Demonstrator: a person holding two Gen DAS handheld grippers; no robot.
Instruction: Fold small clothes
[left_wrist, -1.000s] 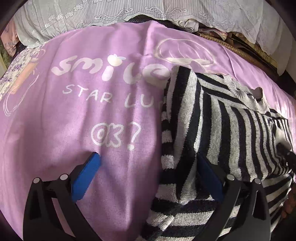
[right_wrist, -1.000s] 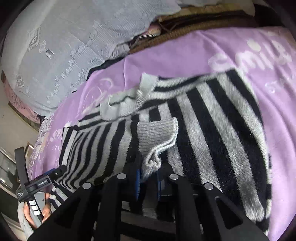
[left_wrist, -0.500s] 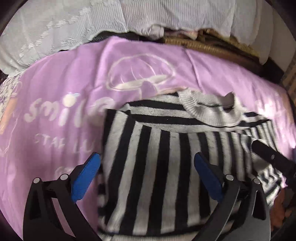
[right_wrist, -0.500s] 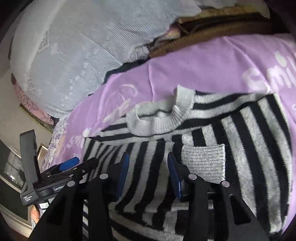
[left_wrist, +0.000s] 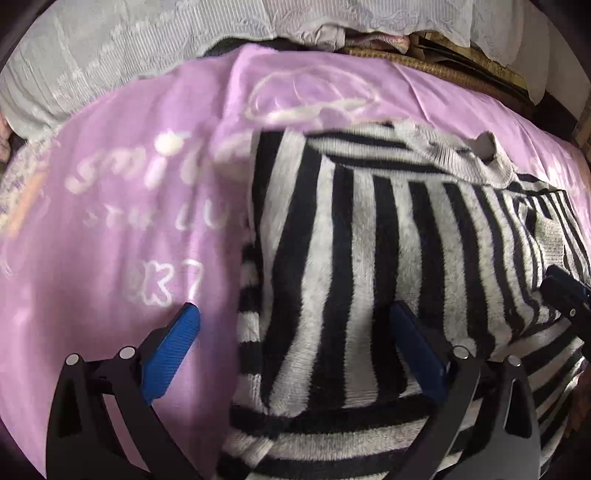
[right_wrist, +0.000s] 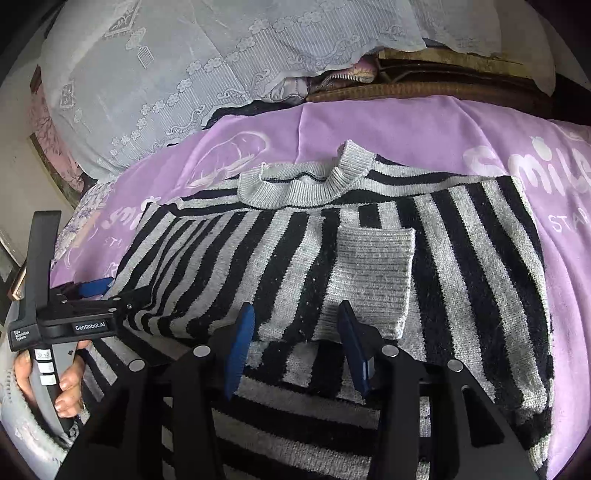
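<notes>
Sweater (right_wrist: 332, 266) flat on purple sheet (right_wrist: 406, 129) — right tongs (right_wrist: 295, 343) just opened, empty | cuff (right_wrist: 373, 273) beyond tips

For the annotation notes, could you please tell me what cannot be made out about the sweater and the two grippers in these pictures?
- Striped sweater: its hem runs off the bottom edge in both wrist views, behind the right gripper and the left gripper.
- Its near sleeve: only the grey cuff shows plainly.
- White lettering on the purple sheet: blurred in the left wrist view.
- Hand: partly cut off by the picture's edge.
</notes>
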